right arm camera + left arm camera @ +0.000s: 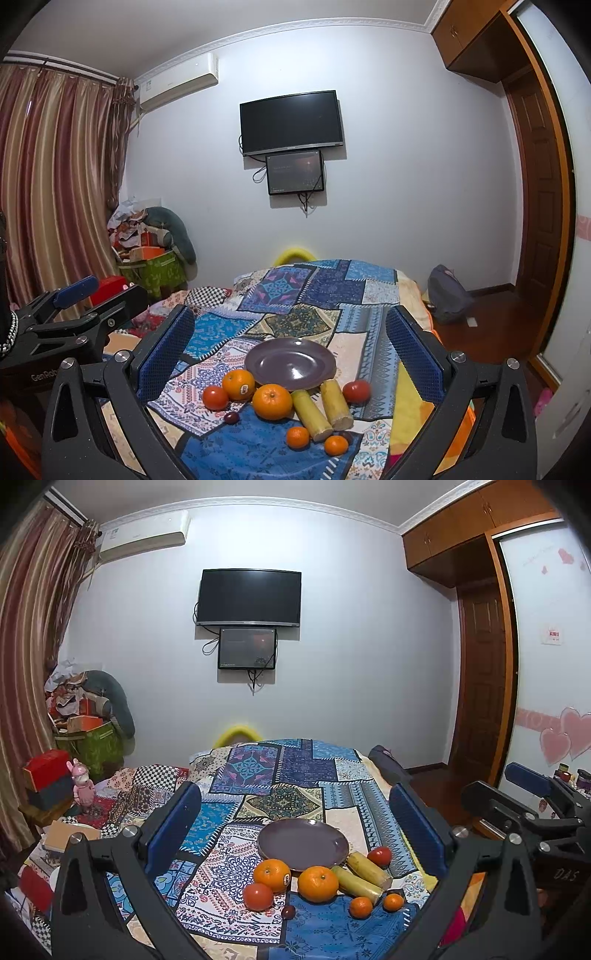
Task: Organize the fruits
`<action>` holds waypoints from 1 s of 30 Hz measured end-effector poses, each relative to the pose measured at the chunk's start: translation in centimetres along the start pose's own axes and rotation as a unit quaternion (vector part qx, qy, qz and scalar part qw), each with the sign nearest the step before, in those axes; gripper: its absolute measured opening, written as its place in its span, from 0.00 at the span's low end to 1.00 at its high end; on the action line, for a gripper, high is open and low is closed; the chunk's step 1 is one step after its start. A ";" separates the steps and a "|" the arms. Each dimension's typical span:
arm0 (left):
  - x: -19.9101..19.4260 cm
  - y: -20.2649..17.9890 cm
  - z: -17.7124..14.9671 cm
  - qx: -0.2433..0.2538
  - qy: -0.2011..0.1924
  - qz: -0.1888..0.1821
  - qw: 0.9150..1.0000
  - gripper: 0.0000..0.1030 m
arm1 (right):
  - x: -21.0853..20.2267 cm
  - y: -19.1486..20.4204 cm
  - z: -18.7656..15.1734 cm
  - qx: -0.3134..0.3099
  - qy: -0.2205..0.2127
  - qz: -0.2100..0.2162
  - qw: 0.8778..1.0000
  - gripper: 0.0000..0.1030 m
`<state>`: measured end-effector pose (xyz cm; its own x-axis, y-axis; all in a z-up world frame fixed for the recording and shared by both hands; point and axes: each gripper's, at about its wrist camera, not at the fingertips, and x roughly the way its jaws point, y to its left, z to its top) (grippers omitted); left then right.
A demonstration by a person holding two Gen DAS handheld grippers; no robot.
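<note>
An empty purple plate (303,843) (290,363) lies on a patchwork cloth. In front of it lie two large oranges (317,883) (272,401), one with a sticker (272,874) (239,384), two red tomatoes (258,896) (379,856), two yellow sugarcane pieces (360,883) (335,404), two small tangerines (361,907) (297,437) and a dark small fruit (288,912). My left gripper (295,830) is open and empty, held above and short of the fruit. My right gripper (290,350) is open and empty, likewise.
The cloth covers a bed (280,775). Boxes and a pink toy (82,786) crowd the left side. A wardrobe and wooden door (480,686) stand right. A grey backpack (448,295) sits on the floor. A TV (249,597) hangs on the far wall.
</note>
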<state>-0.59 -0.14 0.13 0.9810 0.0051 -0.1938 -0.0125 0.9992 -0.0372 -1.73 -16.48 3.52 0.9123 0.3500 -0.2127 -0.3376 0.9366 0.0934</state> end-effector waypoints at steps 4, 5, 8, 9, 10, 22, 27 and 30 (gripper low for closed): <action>0.1 0.0 0.0 0.000 0.000 0.000 1.000 1.00 | 0.0 0.0 0.1 0.002 0.000 -0.001 1.000 1.00; 0.0 0.0 0.0 0.000 0.000 0.000 1.000 1.00 | -0.1 0.1 0.1 0.001 -0.001 -0.001 1.000 1.00; 0.1 -0.1 0.0 0.001 0.000 0.000 1.000 1.00 | -0.1 0.1 0.1 0.002 -0.001 -0.001 1.000 1.00; 0.1 0.0 0.0 0.000 0.000 0.000 1.000 1.00 | -0.1 0.1 0.1 0.002 -0.002 -0.002 1.000 1.00; 0.1 0.0 0.0 0.000 0.000 0.000 1.000 1.00 | -0.1 0.1 0.1 0.002 -0.002 -0.002 1.000 1.00; 0.1 -0.1 0.0 0.000 0.001 -0.002 1.000 1.00 | -0.1 0.1 0.0 0.000 -0.004 -0.001 1.000 1.00; 0.1 -0.2 0.0 0.001 0.001 -0.002 1.000 1.00 | -0.1 0.1 0.0 0.000 -0.004 -0.001 1.000 1.00; 0.1 -0.2 0.0 0.000 0.001 -0.002 1.000 1.00 | -0.1 0.2 0.0 -0.001 -0.004 -0.002 1.000 1.00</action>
<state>-0.44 -0.36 0.16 0.9806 0.0011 -0.1958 -0.0086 0.9993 -0.0374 -1.87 -16.36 3.59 0.9157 0.3462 -0.2043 -0.3344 0.9380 0.0907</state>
